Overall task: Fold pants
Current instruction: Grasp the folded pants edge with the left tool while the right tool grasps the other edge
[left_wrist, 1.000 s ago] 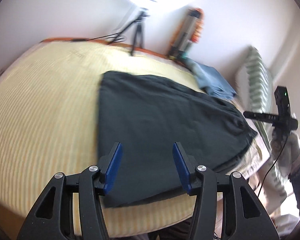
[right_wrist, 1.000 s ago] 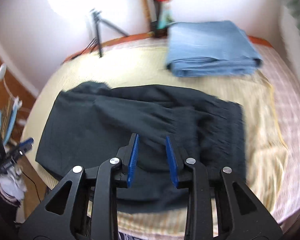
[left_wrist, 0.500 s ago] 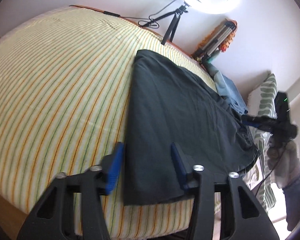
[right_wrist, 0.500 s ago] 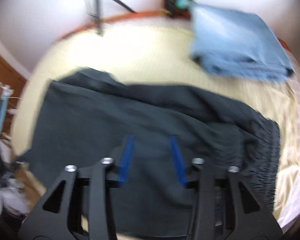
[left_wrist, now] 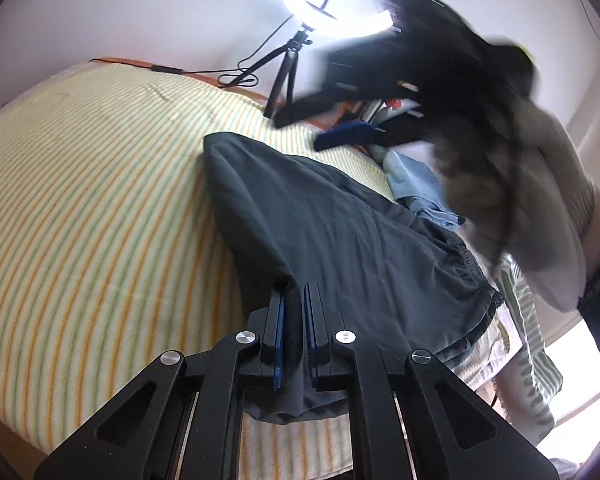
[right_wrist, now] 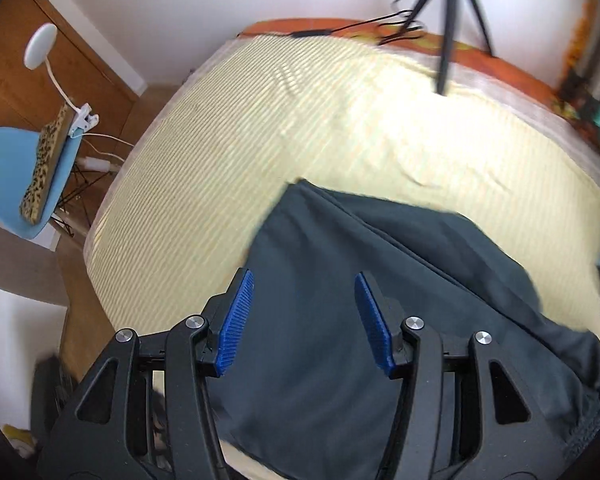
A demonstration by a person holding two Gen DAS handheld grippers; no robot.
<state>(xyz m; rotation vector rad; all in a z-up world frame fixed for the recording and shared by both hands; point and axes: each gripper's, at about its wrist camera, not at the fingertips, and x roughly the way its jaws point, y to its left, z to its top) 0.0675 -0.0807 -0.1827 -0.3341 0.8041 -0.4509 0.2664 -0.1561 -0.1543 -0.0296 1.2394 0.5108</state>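
Note:
Dark grey pants (left_wrist: 340,240) lie folded on a bed with a yellow striped sheet (left_wrist: 80,208). My left gripper (left_wrist: 294,292) is shut on the near edge of the pants, with cloth pinched between the blue pads. In the left wrist view my right gripper (left_wrist: 340,136) is blurred in the air above the far side of the pants, held by a gloved hand. In the right wrist view my right gripper (right_wrist: 304,292) is open and empty above the pants (right_wrist: 380,320).
A ring light on a tripod (left_wrist: 292,60) stands at the far edge of the bed. Folded blue cloth (left_wrist: 420,184) lies past the pants. A blue chair (right_wrist: 28,184) with a clip lamp stands left of the bed. A patterned pillow (left_wrist: 532,340) lies at the right.
My left gripper has closed on the near edge of the pants. My right gripper has swung left across the pants and opened wider.

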